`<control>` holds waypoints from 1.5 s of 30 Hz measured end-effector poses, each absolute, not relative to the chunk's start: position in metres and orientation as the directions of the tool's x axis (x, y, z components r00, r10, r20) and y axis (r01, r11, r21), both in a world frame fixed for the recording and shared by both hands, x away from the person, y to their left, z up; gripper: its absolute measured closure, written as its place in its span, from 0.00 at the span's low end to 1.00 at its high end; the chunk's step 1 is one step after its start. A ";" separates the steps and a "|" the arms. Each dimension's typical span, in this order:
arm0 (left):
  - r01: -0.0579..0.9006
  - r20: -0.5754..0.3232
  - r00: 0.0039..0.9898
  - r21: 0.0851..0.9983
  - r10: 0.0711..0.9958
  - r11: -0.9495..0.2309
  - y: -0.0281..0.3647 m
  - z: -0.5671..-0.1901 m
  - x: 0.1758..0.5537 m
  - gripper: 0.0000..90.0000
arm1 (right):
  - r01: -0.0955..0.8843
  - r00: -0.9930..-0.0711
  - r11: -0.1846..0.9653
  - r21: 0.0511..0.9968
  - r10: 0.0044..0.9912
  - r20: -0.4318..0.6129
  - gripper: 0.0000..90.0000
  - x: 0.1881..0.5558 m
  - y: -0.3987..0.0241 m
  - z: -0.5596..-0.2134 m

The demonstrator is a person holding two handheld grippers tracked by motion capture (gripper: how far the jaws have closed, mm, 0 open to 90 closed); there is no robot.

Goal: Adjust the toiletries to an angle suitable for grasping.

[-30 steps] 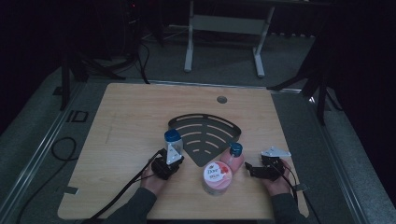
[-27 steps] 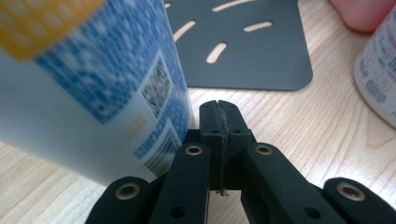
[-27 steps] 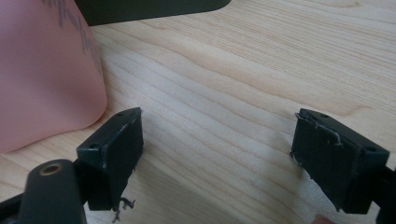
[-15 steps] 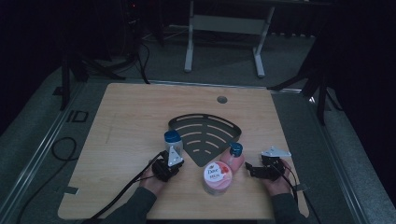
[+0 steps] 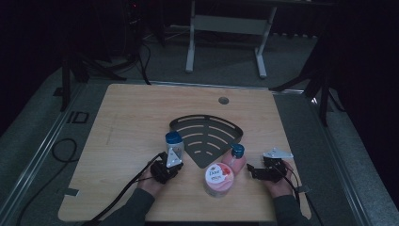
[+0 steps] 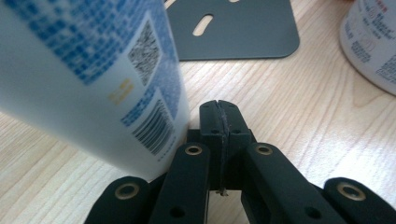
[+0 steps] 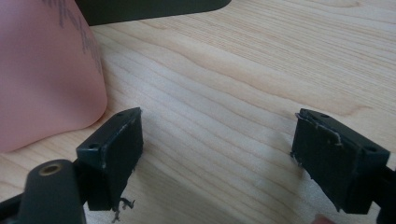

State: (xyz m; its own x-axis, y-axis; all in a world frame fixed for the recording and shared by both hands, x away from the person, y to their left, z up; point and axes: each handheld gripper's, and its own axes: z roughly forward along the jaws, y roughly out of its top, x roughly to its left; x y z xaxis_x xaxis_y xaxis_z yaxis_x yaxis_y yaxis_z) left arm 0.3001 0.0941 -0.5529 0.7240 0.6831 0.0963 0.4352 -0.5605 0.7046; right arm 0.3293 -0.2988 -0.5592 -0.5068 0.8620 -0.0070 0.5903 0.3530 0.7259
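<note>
High view: left gripper (image 5: 172, 159) sitting clenched, empty, beside white bottle (image 5: 173, 139); right gripper (image 5: 252, 170) resting released, seemingly just beside pink bottle (image 5: 236, 156).

This looks like a dim lab or recording room rather than a home. A lone wooden table (image 5: 141, 122) stands on grey carpet (image 5: 33, 136), with black cables (image 5: 61, 150) trailing over the floor, dark stand legs (image 5: 70, 80) around it and a grey metal frame (image 5: 226, 28) behind.
</note>
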 end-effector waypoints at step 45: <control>0.414 0.129 0.720 0.709 0.682 -0.571 0.104 -0.556 0.328 1.00 | 0.591 -0.507 0.353 0.726 0.862 -0.007 0.18 0.329 -0.299 -0.559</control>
State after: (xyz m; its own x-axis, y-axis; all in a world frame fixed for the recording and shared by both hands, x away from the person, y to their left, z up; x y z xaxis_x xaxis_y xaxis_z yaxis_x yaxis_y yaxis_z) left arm 0.3283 0.1043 -0.5560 0.7195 0.6824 0.1288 0.4144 -0.5707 0.7089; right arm 0.3293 -0.2987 -0.5592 -0.5069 0.8620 -0.0069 0.5906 0.3531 0.7257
